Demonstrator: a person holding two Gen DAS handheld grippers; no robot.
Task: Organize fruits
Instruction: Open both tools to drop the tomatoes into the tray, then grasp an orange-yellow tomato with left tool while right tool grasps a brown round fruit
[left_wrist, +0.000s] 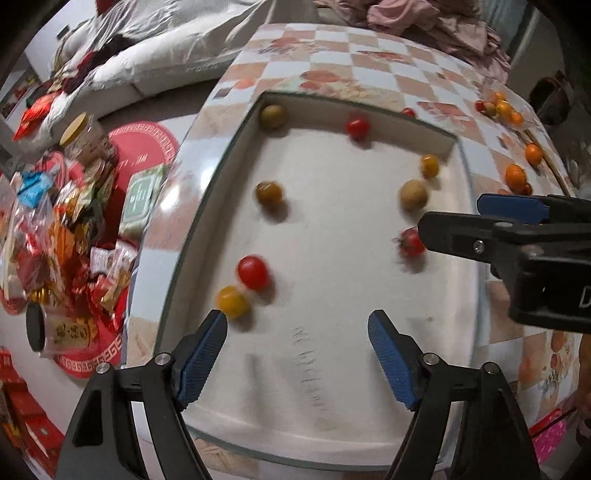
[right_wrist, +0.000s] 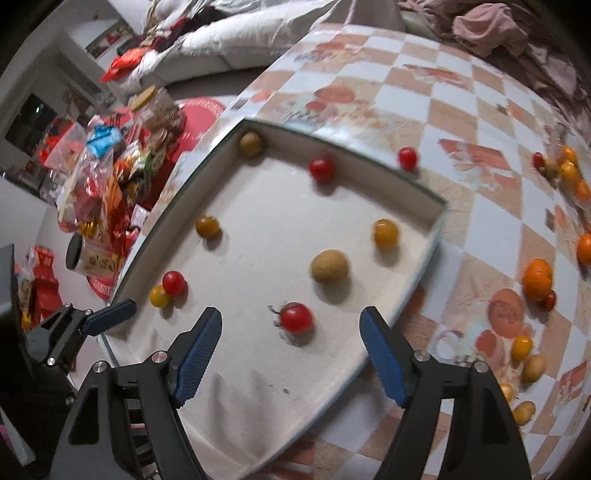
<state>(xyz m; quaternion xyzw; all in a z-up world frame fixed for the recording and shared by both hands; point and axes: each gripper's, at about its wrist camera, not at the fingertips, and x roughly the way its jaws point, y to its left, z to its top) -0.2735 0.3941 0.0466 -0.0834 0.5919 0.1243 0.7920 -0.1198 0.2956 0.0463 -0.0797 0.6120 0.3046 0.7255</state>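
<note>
On the checkered pink-and-white glossy tablecloth, a shallow rectangular white tray with low straight walls is seen, strewn with small round smooth fruits. The left gripper, with ribbed blue pads set wide apart and nothing between them, is held just beside a yellow cherry tomato touching a glossy red one. The right gripper, likewise spread and empty, is poised over a stemmed red cherry tomato lying between its fingers, untouched.
</note>
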